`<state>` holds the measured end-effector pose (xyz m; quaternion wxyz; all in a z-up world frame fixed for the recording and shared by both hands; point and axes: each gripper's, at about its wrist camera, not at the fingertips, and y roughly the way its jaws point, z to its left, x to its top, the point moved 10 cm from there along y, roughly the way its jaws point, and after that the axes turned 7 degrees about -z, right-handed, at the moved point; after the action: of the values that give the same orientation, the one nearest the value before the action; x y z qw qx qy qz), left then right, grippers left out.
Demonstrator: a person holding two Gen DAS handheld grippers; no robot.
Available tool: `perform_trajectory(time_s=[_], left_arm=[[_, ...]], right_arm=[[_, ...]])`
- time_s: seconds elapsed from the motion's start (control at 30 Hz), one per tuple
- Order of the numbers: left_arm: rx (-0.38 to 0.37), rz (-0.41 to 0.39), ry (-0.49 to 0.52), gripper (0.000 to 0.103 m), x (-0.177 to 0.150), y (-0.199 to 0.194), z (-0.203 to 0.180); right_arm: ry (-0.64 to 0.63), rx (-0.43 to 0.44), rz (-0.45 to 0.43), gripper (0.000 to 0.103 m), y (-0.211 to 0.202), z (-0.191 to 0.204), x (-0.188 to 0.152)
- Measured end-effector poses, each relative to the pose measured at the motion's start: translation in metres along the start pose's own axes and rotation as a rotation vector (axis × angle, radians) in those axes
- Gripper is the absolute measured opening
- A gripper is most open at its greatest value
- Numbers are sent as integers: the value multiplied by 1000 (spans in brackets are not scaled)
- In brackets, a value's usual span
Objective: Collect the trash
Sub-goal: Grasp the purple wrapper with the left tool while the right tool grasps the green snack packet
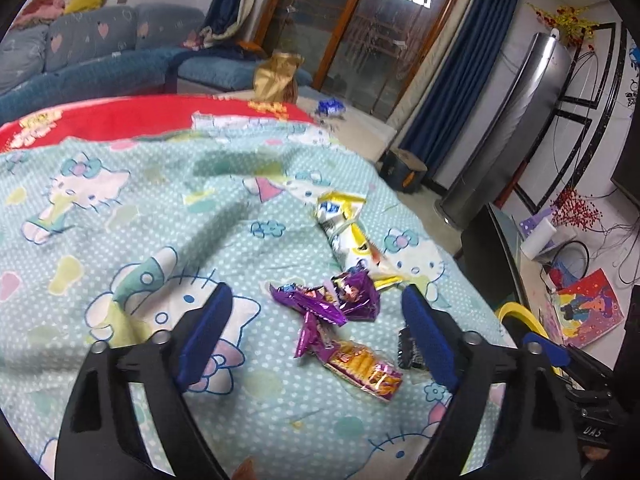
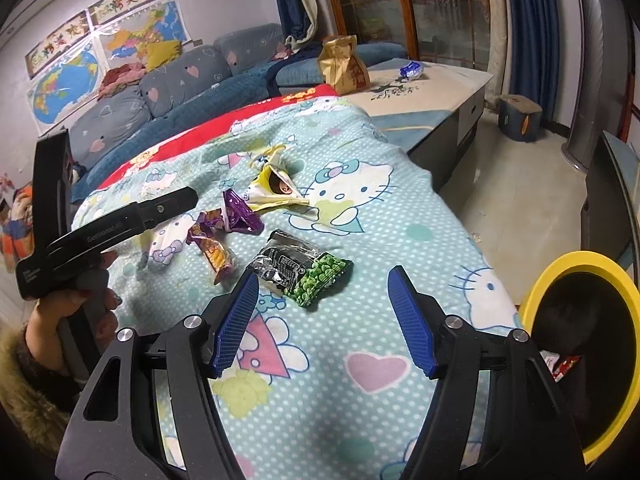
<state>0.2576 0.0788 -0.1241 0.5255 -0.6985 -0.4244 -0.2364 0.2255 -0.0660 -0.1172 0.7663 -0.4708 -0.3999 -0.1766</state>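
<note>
Crinkled wrappers lie on a cat-print bedsheet (image 2: 360, 216); four in all.
Two purple wrappers (image 1: 328, 300), one yellow wrapper (image 2: 276, 188), one green-and-black packet (image 2: 304, 276); one yellow-rimmed bin (image 2: 592, 356) beside the bed; left gripper (image 1: 316, 332) and right gripper (image 2: 320, 320) both spread, grasping nothing.

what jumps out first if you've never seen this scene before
The loud cartoon-cat blanket fills both views, with crumpled snack wrappers scattered across it: a purple wrapper, a yellow wrapper and a black-and-green pea packet. At the right edge stands a yellow-rimmed bin, and both the left gripper and right gripper hover open above the litter.
</note>
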Motion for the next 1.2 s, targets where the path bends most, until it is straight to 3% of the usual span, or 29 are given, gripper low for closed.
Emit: perform_trajectory(time_s=[0.17, 0.33, 0.4, 0.57, 0.63, 0.8, 0.9, 1.2], left_arm=[[-29, 74, -14, 50, -8, 16, 3], [-55, 120, -72, 42, -16, 27, 5], [-53, 129, -79, 34, -18, 29, 7], [-57, 154, -100, 33, -23, 35, 5], [-56, 161, -111, 33, -24, 37, 6], [-65, 161, -160, 13, -25, 40, 11], [-68, 142, -166, 13, -21, 36, 13], [-115, 75, -176, 13, -6, 15, 6]], right_arm=[[16, 2, 25, 59, 14, 0, -2], [38, 19, 54, 55, 27, 3, -6], [47, 25, 60, 55, 31, 4, -6], [72, 43, 93, 55, 45, 6, -11], [81, 52, 109, 47, 50, 7, -14], [80, 68, 109, 31, 51, 8, -19], [65, 84, 97, 23, 45, 11, -21], [11, 90, 64, 19, 25, 19, -22]])
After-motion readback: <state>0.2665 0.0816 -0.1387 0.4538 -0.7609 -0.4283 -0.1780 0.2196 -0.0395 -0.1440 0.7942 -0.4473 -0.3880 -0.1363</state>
